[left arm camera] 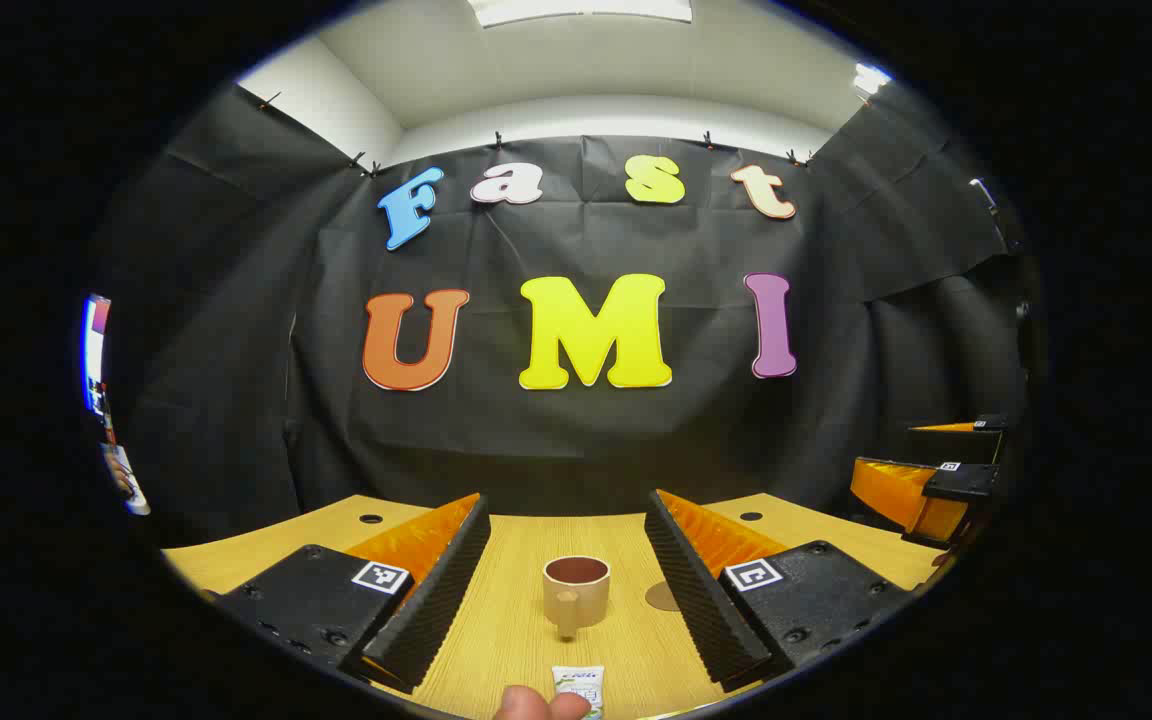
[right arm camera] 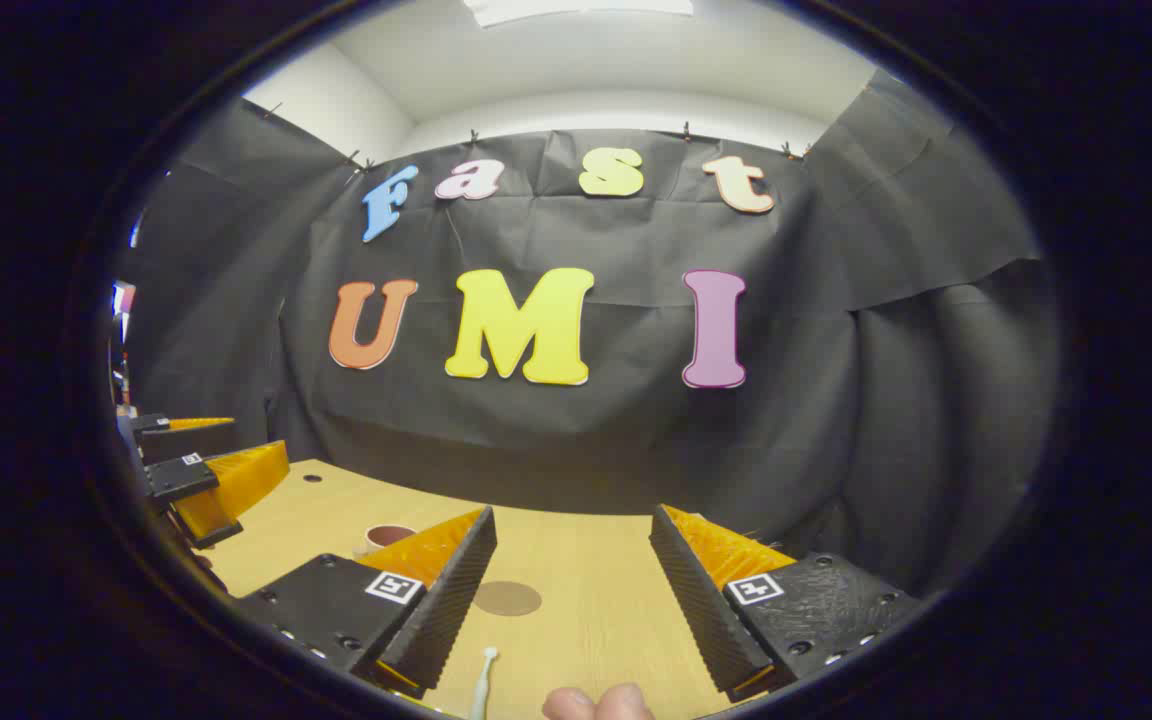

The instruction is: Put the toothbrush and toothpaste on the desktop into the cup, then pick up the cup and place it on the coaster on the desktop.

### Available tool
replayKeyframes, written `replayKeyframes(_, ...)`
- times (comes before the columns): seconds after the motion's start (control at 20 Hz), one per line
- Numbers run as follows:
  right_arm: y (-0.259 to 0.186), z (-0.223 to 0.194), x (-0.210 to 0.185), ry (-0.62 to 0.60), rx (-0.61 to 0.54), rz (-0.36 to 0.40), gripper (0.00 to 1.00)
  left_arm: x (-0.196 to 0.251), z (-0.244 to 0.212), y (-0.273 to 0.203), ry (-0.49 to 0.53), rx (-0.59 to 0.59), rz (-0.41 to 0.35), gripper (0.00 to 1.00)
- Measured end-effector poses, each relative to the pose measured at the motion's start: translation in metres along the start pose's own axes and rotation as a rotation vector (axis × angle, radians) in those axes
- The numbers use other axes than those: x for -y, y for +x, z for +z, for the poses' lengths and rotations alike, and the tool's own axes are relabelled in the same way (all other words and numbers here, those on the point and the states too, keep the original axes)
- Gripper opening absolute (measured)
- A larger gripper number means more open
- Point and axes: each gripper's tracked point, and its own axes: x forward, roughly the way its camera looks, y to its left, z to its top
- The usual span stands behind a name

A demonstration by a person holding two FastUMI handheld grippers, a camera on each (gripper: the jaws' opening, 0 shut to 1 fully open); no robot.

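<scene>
A beige cup (left arm camera: 576,591) with a dark inside stands upright on the wooden desktop (left arm camera: 526,640), its handle toward me, straight ahead between the fingers of my open left gripper (left arm camera: 568,590). A white toothpaste tube (left arm camera: 579,689) lies at the near edge below the cup. A round brown coaster (left arm camera: 662,597) lies right of the cup, partly behind a finger. In the right gripper view the coaster (right arm camera: 507,598) lies ahead of my open right gripper (right arm camera: 571,600), the pale toothbrush (right arm camera: 481,682) lies at the near edge, and the cup (right arm camera: 388,537) peeks over the left finger.
The other gripper (left arm camera: 926,490) hangs at the far right in the left gripper view, and at the far left (right arm camera: 201,475) in the right gripper view. Fingertips of a hand (left arm camera: 541,705) show at the bottom edge. Black cloth walls the desk behind.
</scene>
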Motion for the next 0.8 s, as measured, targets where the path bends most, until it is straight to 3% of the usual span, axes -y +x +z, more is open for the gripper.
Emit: replayKeyframes(0.8,-0.002,-0.003,0.017,0.006,0.018,-0.046,0.96,0.010,-0.006,0.003,0.050,-0.011,-0.018,0.99)
